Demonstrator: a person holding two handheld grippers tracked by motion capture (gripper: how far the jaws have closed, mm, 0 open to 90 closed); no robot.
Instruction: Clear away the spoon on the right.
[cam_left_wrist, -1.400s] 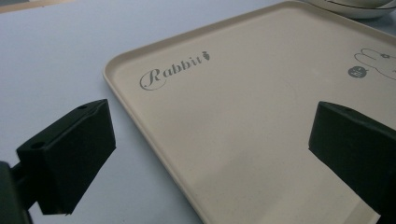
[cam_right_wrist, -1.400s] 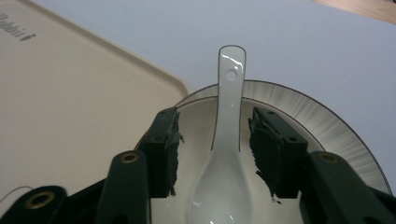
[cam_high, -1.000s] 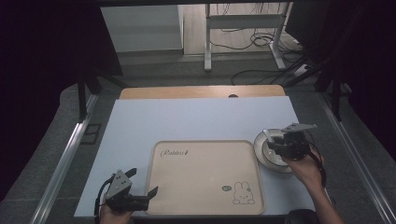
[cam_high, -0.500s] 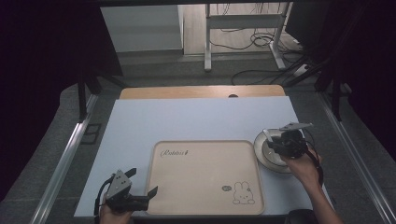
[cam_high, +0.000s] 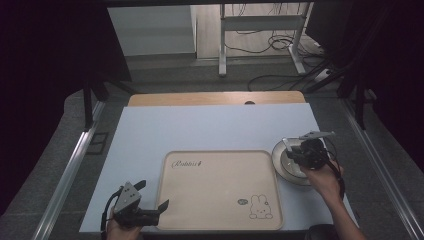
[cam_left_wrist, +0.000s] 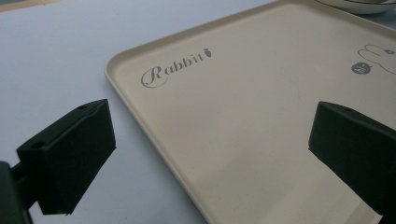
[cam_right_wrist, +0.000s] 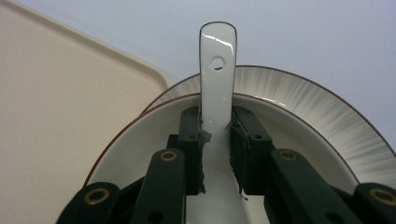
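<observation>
Right gripper (cam_right_wrist: 217, 149) clamped on white spoon (cam_right_wrist: 217, 79) over bowl (cam_right_wrist: 299, 116) | left gripper (cam_left_wrist: 210, 154) agape, straddling tray (cam_left_wrist: 243, 121) edge

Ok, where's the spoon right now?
In the right gripper view, the white spoon sits clamped in the right tool, over the stacked dishes right of the tray.

I see my left hand-held gripper (cam_high: 150, 202) low at the near left corner of the bench (cam_high: 210, 125), held in my left hand (cam_high: 122, 225). Its two black jaws stand wide apart and hold nothing. My right forearm comes in from the bottom right, and my right hand (cam_high: 325, 181) holds the right hand-held gripper (cam_high: 292, 154), which points away from me and a little to the left. Its jaws are pressed together on the white handle of a spoon (cam_right_wrist: 217, 79).
</observation>
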